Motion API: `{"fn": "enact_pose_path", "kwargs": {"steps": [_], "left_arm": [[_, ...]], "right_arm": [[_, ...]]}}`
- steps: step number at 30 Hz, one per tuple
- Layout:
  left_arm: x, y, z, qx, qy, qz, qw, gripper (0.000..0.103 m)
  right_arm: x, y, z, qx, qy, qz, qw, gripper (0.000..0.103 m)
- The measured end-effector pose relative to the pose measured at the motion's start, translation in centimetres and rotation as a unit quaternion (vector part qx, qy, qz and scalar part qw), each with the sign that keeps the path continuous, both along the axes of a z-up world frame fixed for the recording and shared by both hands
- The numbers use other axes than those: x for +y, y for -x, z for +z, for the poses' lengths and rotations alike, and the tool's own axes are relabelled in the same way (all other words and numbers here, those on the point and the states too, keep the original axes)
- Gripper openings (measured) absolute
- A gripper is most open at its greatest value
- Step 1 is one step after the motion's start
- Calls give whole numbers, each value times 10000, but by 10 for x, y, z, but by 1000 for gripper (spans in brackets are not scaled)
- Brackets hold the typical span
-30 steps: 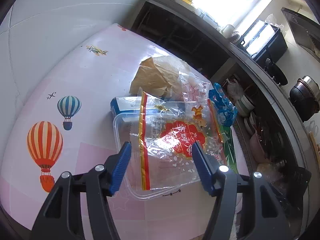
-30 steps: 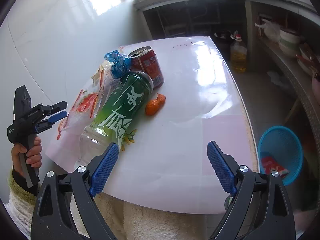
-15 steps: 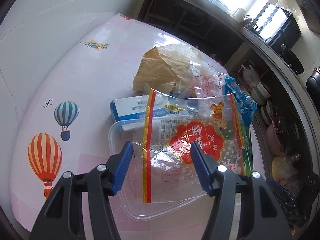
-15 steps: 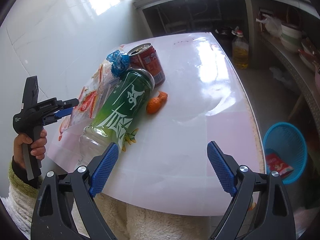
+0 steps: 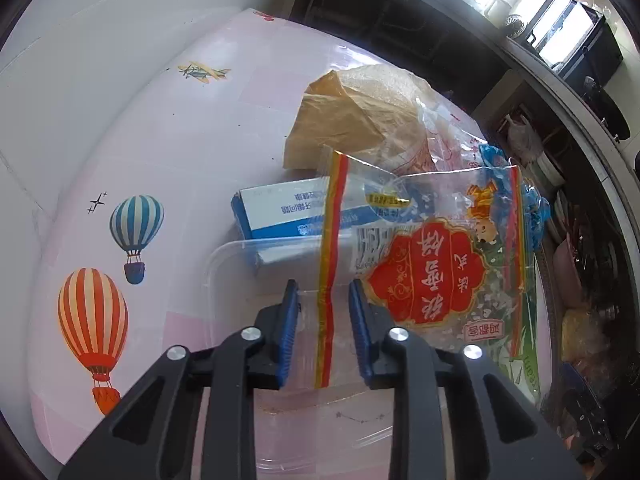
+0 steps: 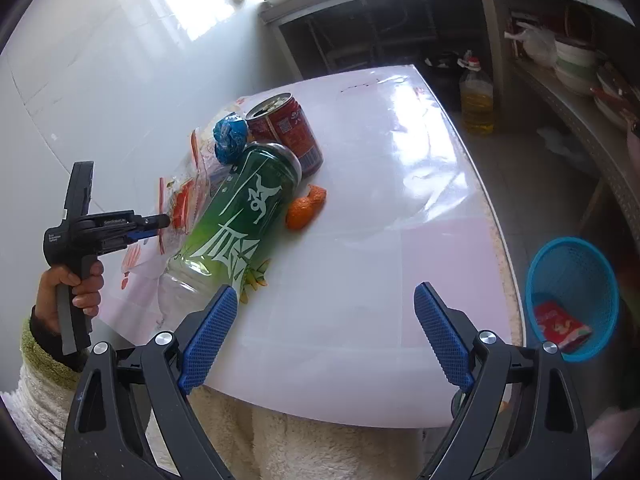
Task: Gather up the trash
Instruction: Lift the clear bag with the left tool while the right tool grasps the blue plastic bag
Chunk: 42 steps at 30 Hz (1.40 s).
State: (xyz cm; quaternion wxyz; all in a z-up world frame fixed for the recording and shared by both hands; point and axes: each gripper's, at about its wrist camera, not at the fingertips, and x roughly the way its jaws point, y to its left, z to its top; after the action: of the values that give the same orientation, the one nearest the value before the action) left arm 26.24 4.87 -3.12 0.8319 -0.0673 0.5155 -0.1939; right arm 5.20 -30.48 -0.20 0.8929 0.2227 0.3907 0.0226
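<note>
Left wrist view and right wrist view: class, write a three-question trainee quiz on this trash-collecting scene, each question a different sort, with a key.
1. True or false: the green bottle stands upright.
2. What lies between the closing left tongs? A) red can B) snack bag C) orange peel
3. Fill in: the blue basket holds a red ____.

Key: 1 false, it lies on the table; 2 B; 3 wrapper.

Black tool (image 6: pixel 324 336) arms, blue ribbed pads, silver screws; fluffy cream sleeve (image 6: pixel 36 384), green cuff.
</note>
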Motion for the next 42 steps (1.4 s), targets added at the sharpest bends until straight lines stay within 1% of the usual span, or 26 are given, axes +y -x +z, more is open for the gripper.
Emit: {"fn": "enact_pose_path", "kwargs": {"steps": [4, 6, 9, 15, 17, 19, 23, 26, 28, 33, 38, 40, 42], "left_arm": [[10, 5, 3, -77, 345, 64, 9994, 11], [17, 9, 8, -216, 538, 133, 9982, 8], [26, 15, 17, -448, 743, 227, 9960, 6], [47, 33, 41, -854, 1345, 388, 9865, 4], [54, 37, 49, -964, 1511, 437, 9828, 4], [62, 43, 56, -1086, 1571, 452, 9806, 4], [66, 55, 66, -1356, 1560, 477, 9772, 4], [68, 59, 67, -1438, 1610, 486, 9752, 4], [70, 60, 65, -1446, 1656, 507, 9742, 4], [76, 58, 59, -1432, 1720, 556, 9730, 4], [80, 54, 53, -1371, 1758, 578, 9731, 4], [83, 53, 50, -1345, 1777, 596, 9730, 4], [85, 52, 47, -1327, 1798, 626, 9727, 4]], "right_arm": [[-3, 0, 3, -45, 20, -43, 10000, 86], [-3, -2, 6, -89, 61, -31, 9999, 86], [0, -10, 15, -219, 147, 36, 9996, 86], [14, -38, 48, -768, 426, 422, 9952, 86], [23, -51, 56, -905, 538, 597, 9927, 84], [33, -68, 62, -1024, 617, 796, 9896, 80], [53, -97, 67, -1126, 870, 1106, 9836, 75], [66, -118, 65, -1079, 1094, 1254, 9801, 69], [73, -131, 62, -1006, 1275, 1287, 9783, 63], [87, -155, 51, -745, 1564, 1414, 9747, 57], [94, -168, 40, -542, 1698, 1421, 9737, 50], [95, -172, 38, -478, 1698, 1424, 9740, 44], [97, -184, 34, -403, 1686, 1400, 9749, 40]]}}
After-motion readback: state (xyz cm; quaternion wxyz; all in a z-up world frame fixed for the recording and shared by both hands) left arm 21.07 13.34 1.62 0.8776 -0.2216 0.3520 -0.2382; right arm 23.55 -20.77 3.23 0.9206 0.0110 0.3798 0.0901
